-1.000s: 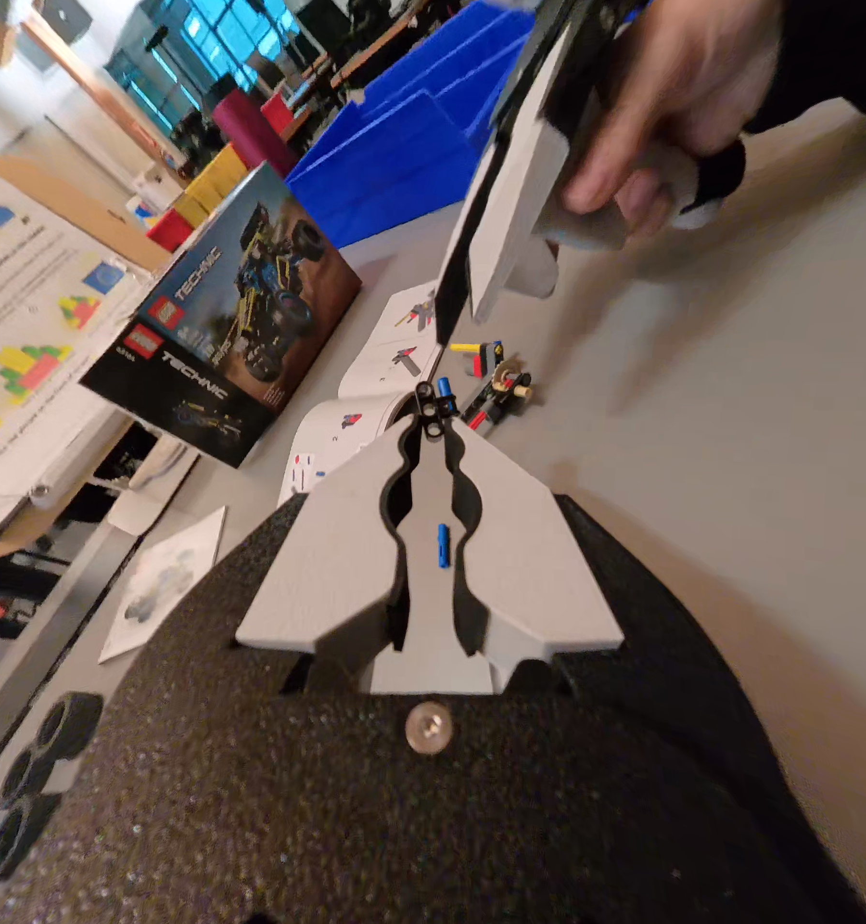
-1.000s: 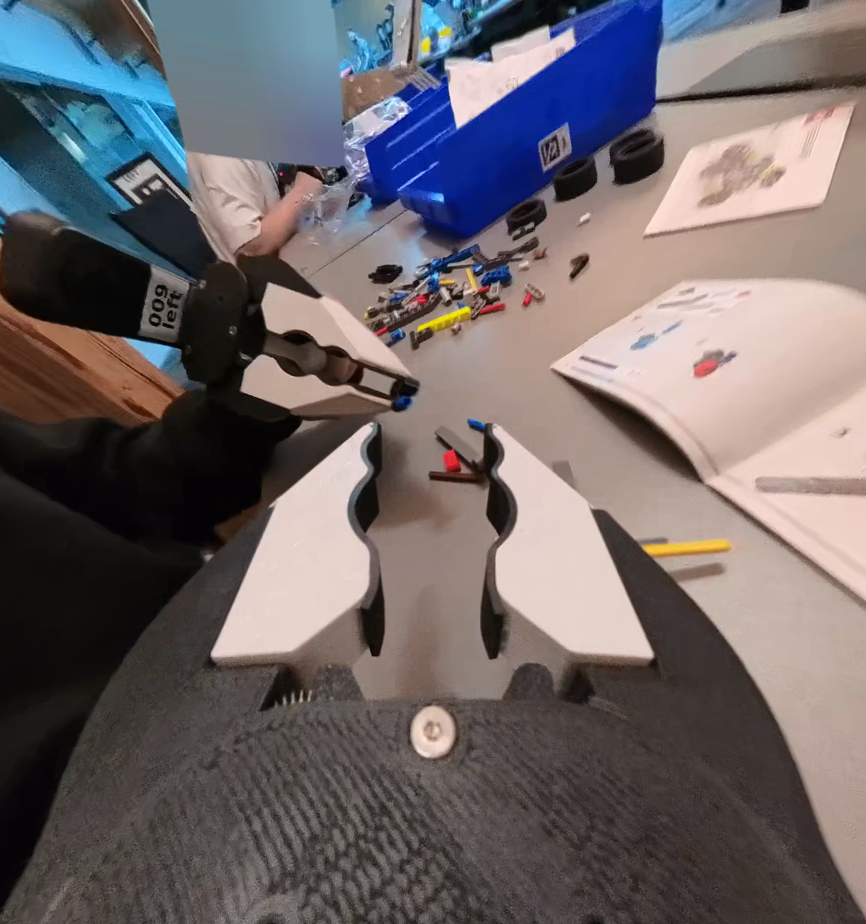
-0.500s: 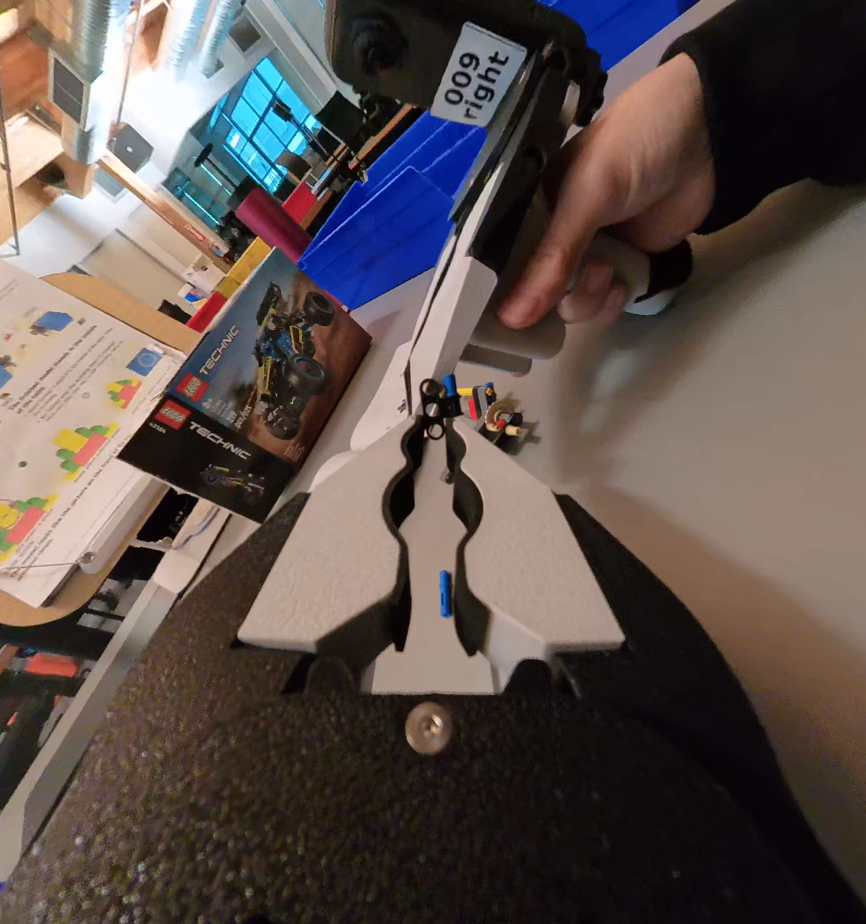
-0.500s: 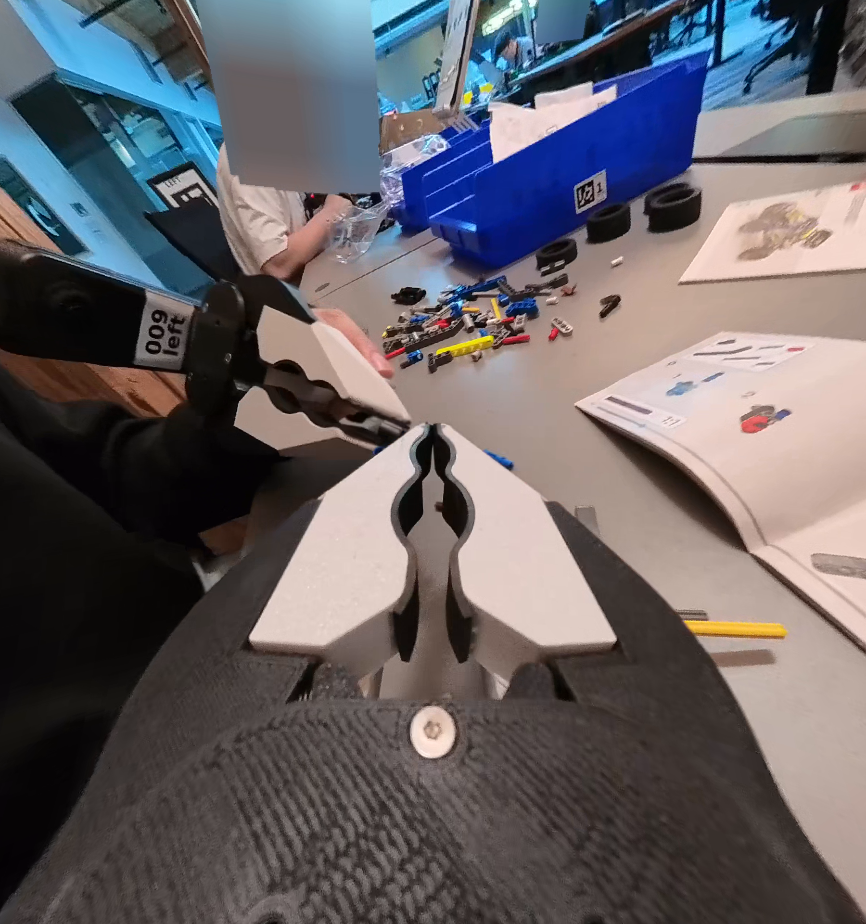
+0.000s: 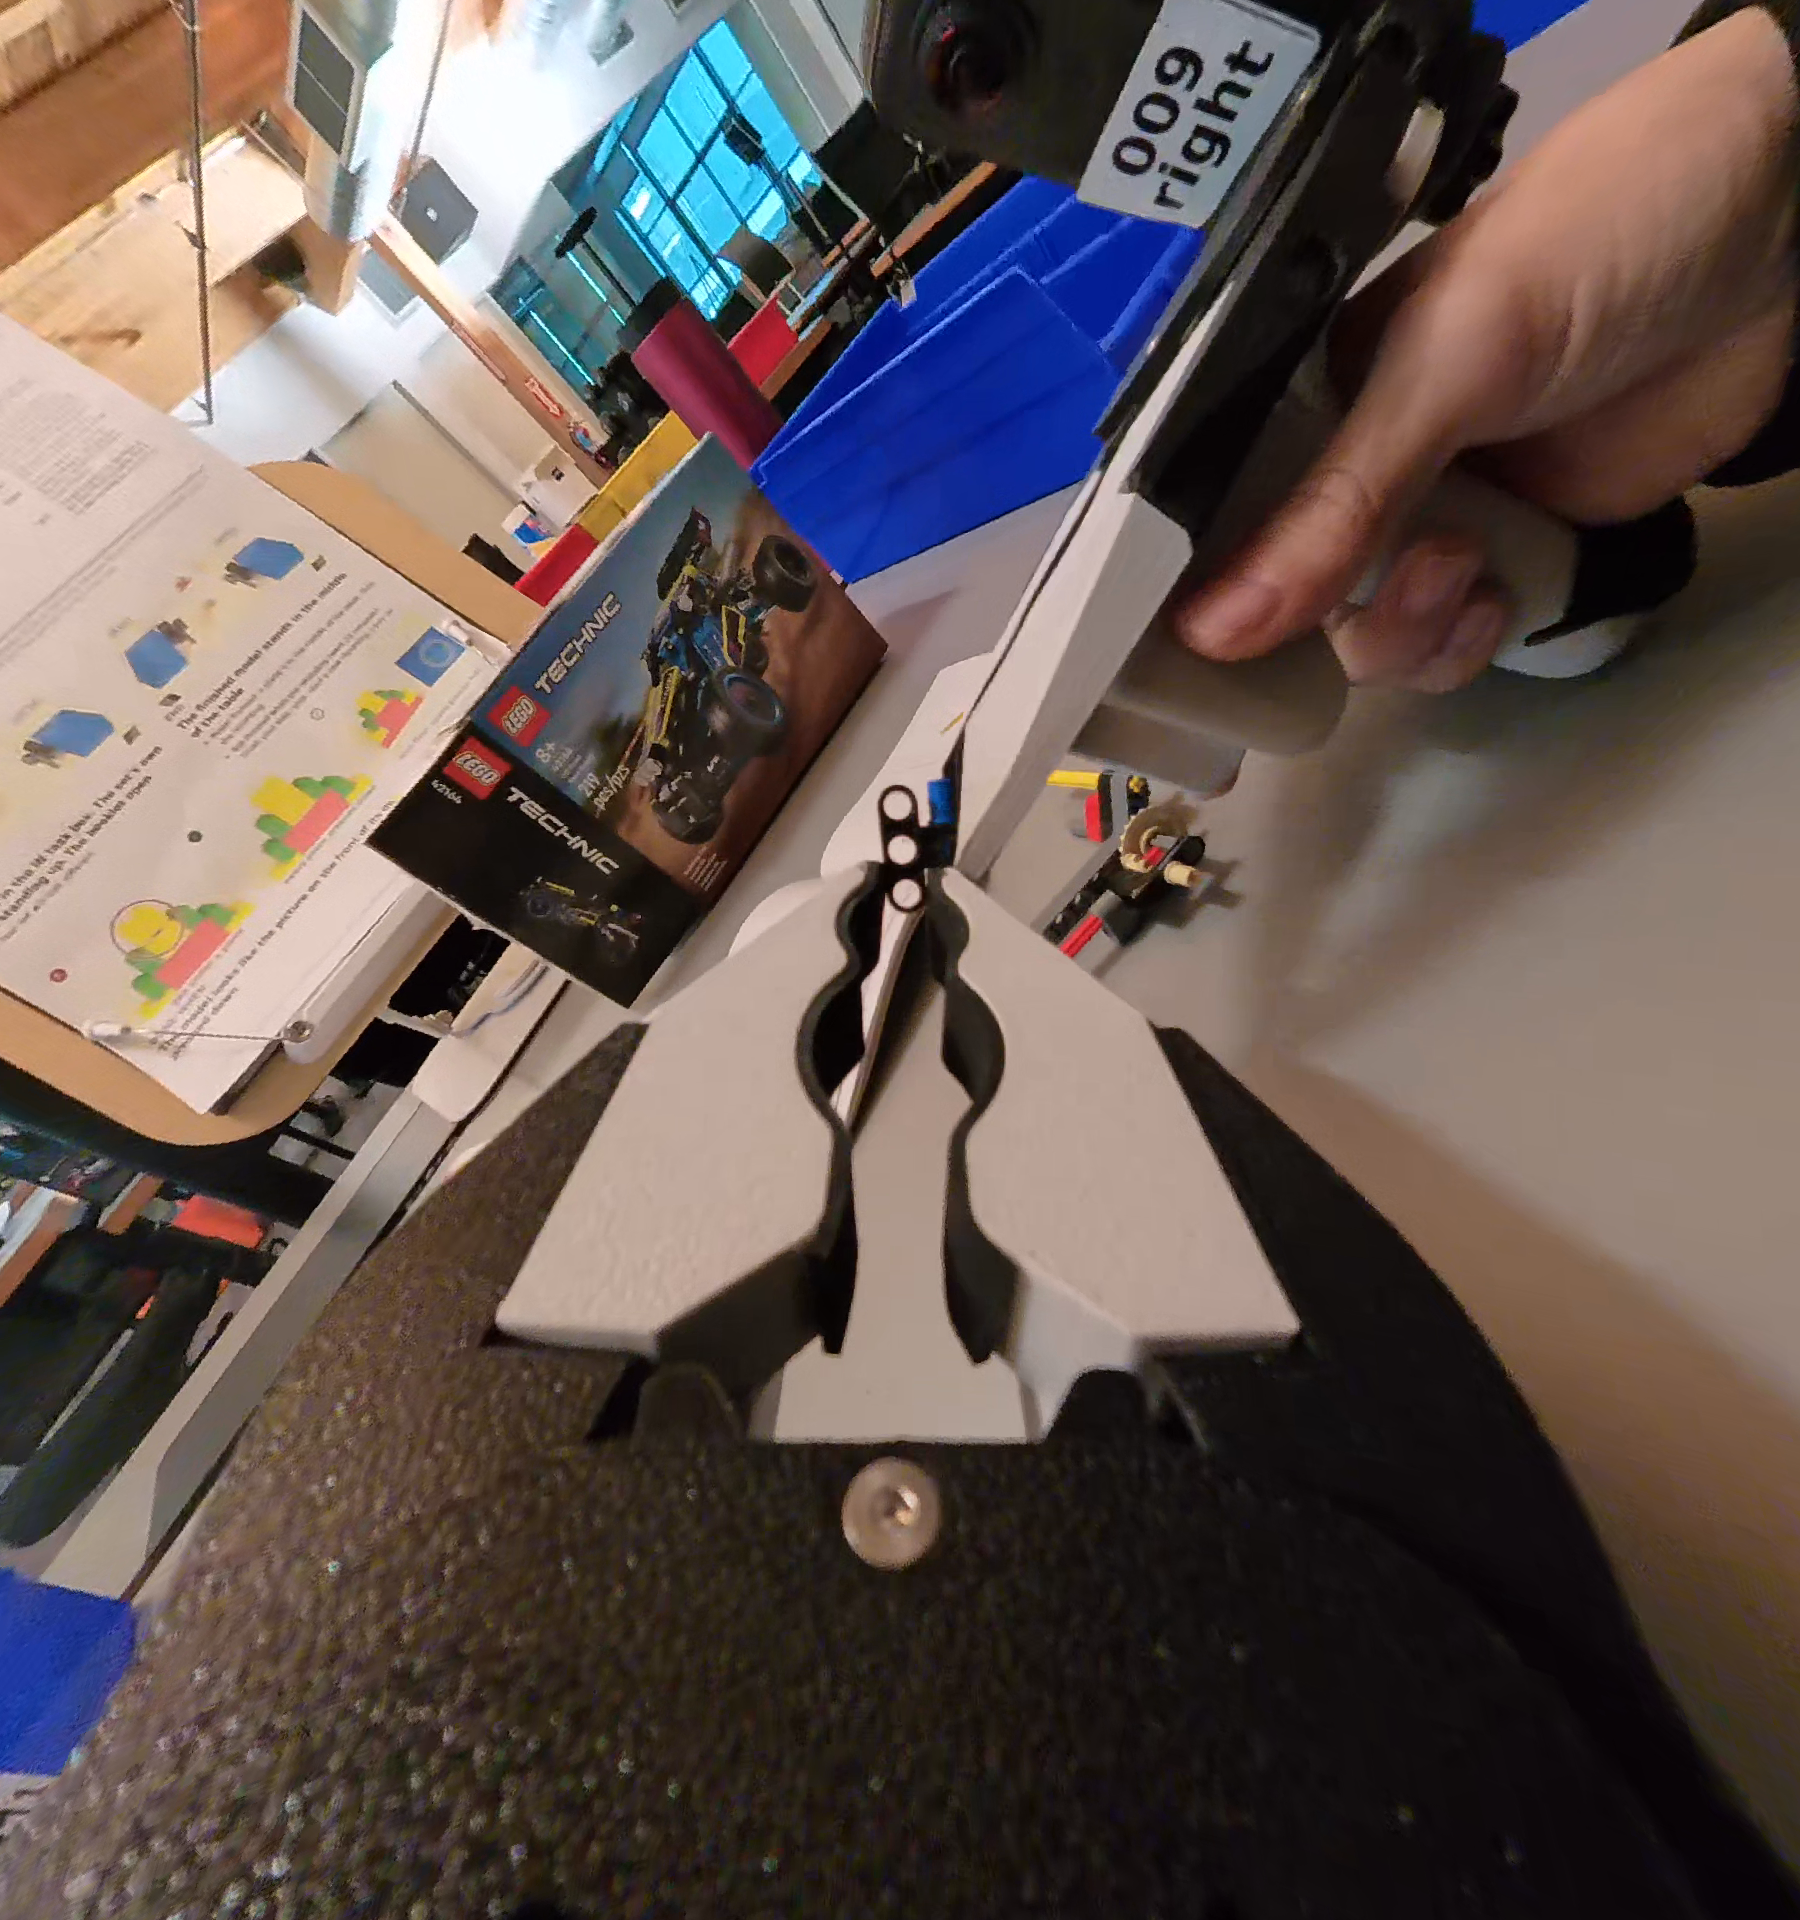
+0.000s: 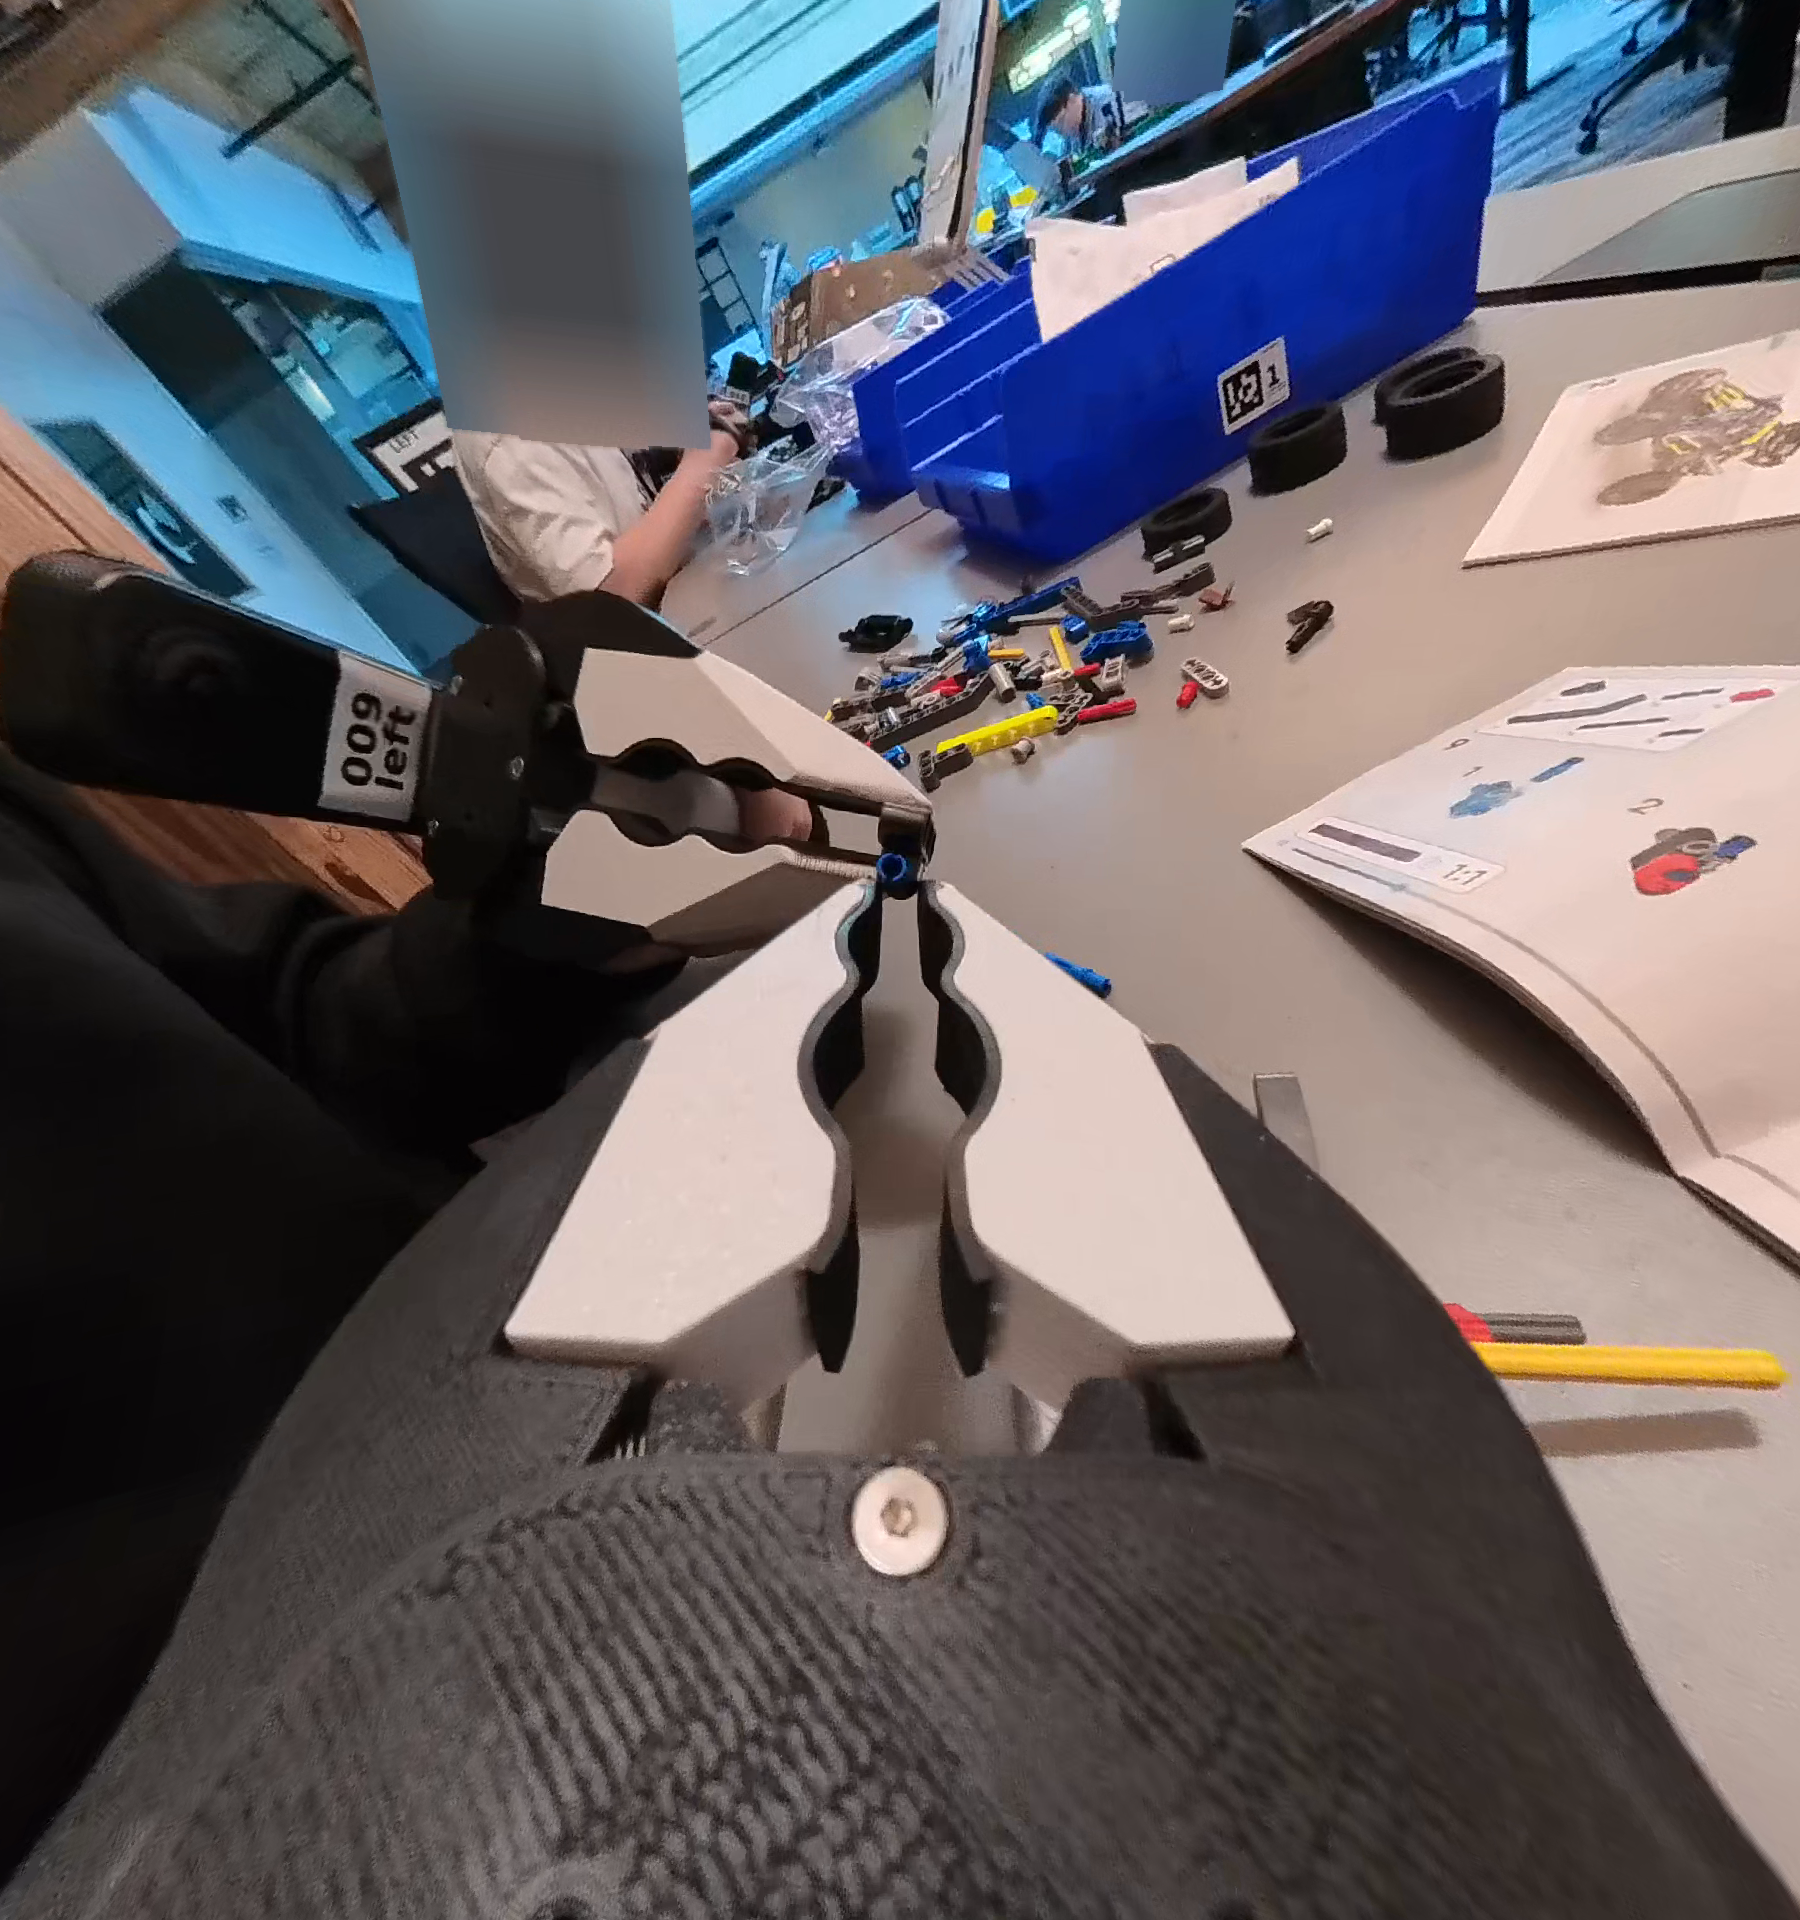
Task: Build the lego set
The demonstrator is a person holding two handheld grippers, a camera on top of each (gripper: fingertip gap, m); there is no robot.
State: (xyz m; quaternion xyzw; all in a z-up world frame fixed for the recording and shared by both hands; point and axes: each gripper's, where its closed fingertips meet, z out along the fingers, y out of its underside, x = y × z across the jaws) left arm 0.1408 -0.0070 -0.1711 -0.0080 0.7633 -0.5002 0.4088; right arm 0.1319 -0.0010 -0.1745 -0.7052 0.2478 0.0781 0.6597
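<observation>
Two small parts were held tip to tip above the grey table (image 6: 1135, 935): a black three-hole beam (image 5: 900, 847) was pinched in the closed jaws of the left gripper (image 5: 904, 896), and a blue pin (image 6: 892, 871) was clamped by the right gripper (image 6: 894, 891), beside the beam. Loose pieces (image 6: 1021, 675) were scattered farther off, before blue bins (image 6: 1187, 364), with an open instruction booklet (image 6: 1602, 883) alongside.
</observation>
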